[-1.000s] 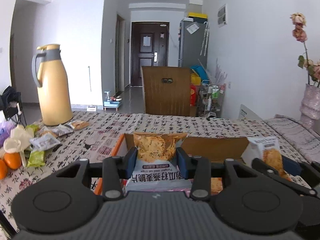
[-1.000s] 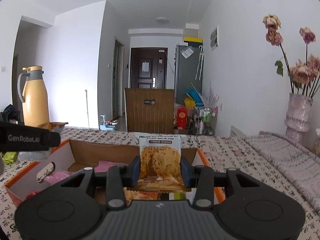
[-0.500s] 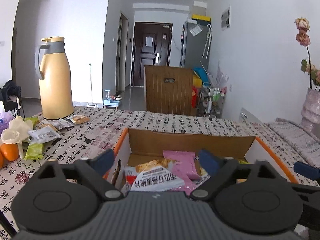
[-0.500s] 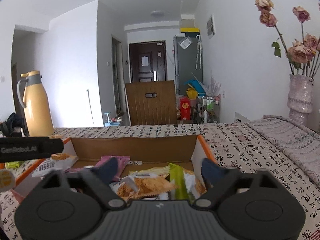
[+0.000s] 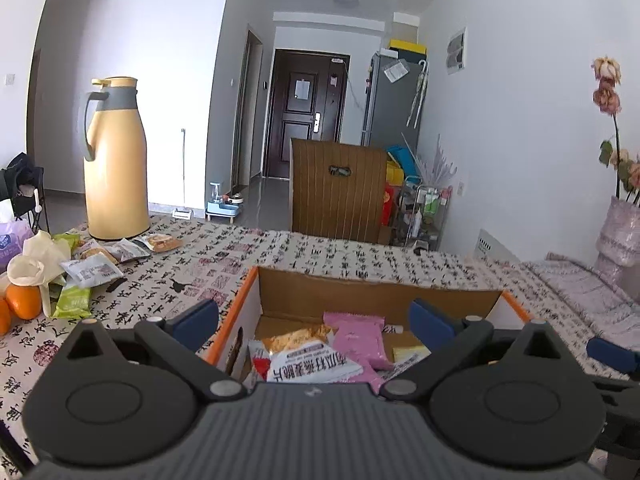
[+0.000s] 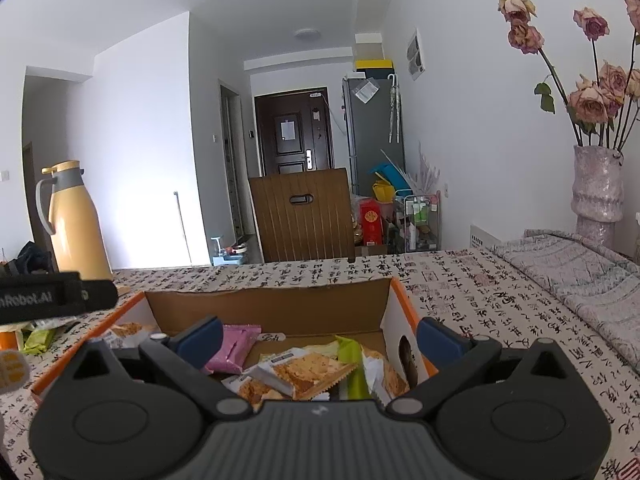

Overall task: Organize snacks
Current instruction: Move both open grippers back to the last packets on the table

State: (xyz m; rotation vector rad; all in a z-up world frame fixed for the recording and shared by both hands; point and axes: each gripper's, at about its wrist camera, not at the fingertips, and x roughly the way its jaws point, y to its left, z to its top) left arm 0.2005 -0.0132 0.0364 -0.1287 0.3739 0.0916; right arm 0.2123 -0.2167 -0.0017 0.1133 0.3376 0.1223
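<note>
Inside the orange-edged cardboard box (image 5: 376, 292) several snack packets (image 6: 308, 372) already lie, more packets (image 5: 92, 268) wait near the bench's left edge, and both left gripper (image 5: 314, 320) and right gripper (image 6: 320, 336) hover with fingers wide and empty, the right's widening.

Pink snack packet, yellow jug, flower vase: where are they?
Pink snack packet (image 5: 358, 336): left wrist view, middle of wrapper.
Yellow jug (image 5: 116, 172): left wrist view, middle of body.
Flower vase (image 6: 597, 196): right wrist view, its waist.

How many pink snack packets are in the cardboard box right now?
1. The pink packet lies on the floor of the cardboard box, near the back wall, left of the cracker packets. More may be hidden underneath.
</note>
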